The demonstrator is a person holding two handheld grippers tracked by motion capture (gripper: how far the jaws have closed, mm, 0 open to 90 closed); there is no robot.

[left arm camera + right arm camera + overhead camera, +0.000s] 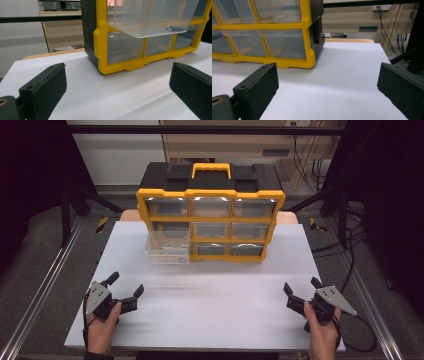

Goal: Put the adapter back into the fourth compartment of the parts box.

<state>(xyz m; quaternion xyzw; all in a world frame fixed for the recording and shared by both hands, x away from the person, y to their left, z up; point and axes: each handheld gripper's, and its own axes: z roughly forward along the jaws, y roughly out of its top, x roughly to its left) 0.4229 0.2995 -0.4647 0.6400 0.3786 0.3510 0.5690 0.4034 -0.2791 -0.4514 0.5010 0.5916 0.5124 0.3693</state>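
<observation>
A yellow and black drawer cabinet point(210, 215) with clear drawers and a yellow handle stands at the far middle of the white table point(210, 305). Its middle-left clear drawer point(167, 245) is pulled out toward me; the left gripper view shows this drawer point(147, 22) jutting over the table. My left gripper point(126, 286) rests at the near left, open and holding nothing. My right gripper point(302, 286) sits at the near right, also open and holding nothing. In the right gripper view the cabinet's right corner point(312, 50) lies ahead to the left.
Metal rails point(40, 290) run along both sides of the table. Cables point(350, 255) hang at the right beyond the table edge. A wide bare stretch of white table lies between the grippers and the cabinet.
</observation>
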